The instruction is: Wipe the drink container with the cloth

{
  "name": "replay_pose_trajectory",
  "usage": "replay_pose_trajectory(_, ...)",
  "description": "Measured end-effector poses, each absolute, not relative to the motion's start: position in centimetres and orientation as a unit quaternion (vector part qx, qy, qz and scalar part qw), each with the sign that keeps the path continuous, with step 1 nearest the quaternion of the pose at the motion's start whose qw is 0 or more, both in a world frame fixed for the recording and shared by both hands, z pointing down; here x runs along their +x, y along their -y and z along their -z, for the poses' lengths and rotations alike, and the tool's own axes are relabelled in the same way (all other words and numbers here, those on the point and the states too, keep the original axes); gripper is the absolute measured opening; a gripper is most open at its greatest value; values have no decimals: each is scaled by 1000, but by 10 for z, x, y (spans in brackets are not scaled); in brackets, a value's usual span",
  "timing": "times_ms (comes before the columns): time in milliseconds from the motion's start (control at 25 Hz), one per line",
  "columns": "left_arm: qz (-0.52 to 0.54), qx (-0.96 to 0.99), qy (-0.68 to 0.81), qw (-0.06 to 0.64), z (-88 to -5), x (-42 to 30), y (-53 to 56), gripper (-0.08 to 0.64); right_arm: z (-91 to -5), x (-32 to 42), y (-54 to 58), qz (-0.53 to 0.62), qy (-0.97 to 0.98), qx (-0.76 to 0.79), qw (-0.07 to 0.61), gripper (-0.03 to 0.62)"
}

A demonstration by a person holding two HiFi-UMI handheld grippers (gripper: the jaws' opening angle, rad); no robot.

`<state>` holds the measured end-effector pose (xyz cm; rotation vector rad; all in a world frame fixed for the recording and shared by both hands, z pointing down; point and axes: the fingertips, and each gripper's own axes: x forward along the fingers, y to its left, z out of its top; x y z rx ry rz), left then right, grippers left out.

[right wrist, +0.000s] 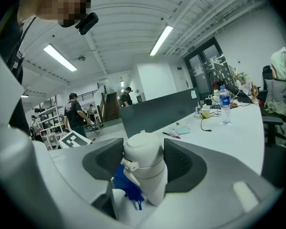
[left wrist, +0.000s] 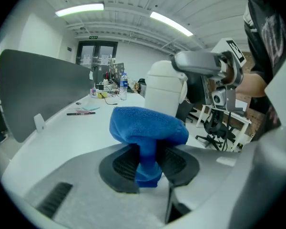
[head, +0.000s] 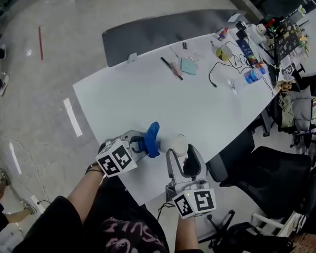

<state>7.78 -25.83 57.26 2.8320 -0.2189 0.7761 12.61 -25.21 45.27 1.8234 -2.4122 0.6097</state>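
Blue and fluffy, the cloth (left wrist: 148,125) is pinched in its middle by the left gripper (left wrist: 148,166). Its two jaws squeeze the cloth tight, so the soft top puffs out above them like a mushroom. The right gripper (right wrist: 143,161) has its jaws pressed on both sides of the drink container (right wrist: 145,175), a white bottle with its lid on, and holds it standing up. From the head view, both are close to the person, over the near edge of the white table (head: 174,99), far from the pens and cables at the other end. The cloth sits just beside the bottle on its left. In the right gripper view it looks like it touches the bottle low on that side, but I am not fully sure. I think this is the wiping step, right at the start or in the middle of it. Next, the cloth should press on the bottle's side and rub up and down or around it. The right gripper needs to grip firmly so the smooth bottle does not slip or twist.
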Motion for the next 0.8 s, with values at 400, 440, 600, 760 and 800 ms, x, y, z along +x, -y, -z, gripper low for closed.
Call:
replay_pose_trajectory(400,-196,953,201,111,-515,45,278,101,-453,129,253,-200,787,583,18,267)
replay_pose_trajectory(440,-189,952,211,113,-510,43,278,101,-453,129,253,-201,788,581,17,268)
replay_pose_trajectory(600,-171,947,250,105,-492,35,277,101,-454,131,254,-200,794,573,16,273)
replay_pose_trajectory(760,-163,943,276,90,-474,27,273,101,-449,130,252,-185,799,572,13,274)
replay_pose_trajectory(800,-161,942,283,86,-470,25,272,101,-445,130,252,-176,800,573,9,270)
